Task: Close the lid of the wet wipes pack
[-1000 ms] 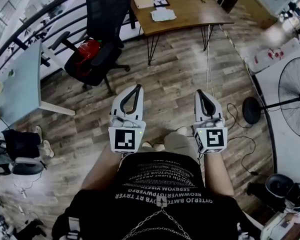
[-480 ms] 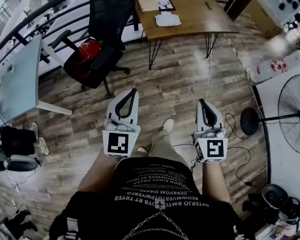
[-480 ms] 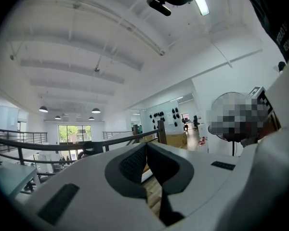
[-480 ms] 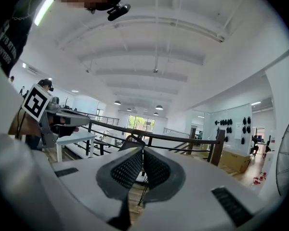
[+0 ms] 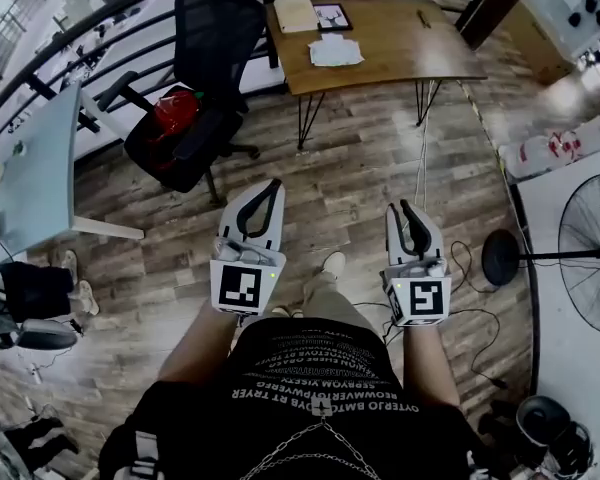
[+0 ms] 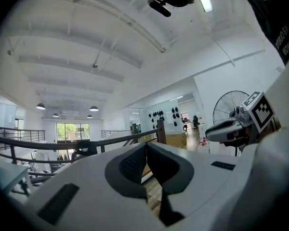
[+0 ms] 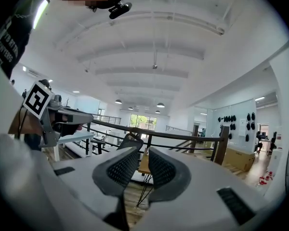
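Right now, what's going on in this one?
A person stands on the wooden floor, a claw in each hand held out in front, short of the wooden table. The left claw is shut and empty; the right claw has just been opening, nothing between its jaws. White items lie on the table, too small to identify; neither claw touches anything.

Two tools — one chair, one wooden table, one fan.

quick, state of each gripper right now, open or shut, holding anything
Left gripper: shut, jaw tips together, nothing held.
Right gripper: open, its jaws have just been opening, nothing between them.
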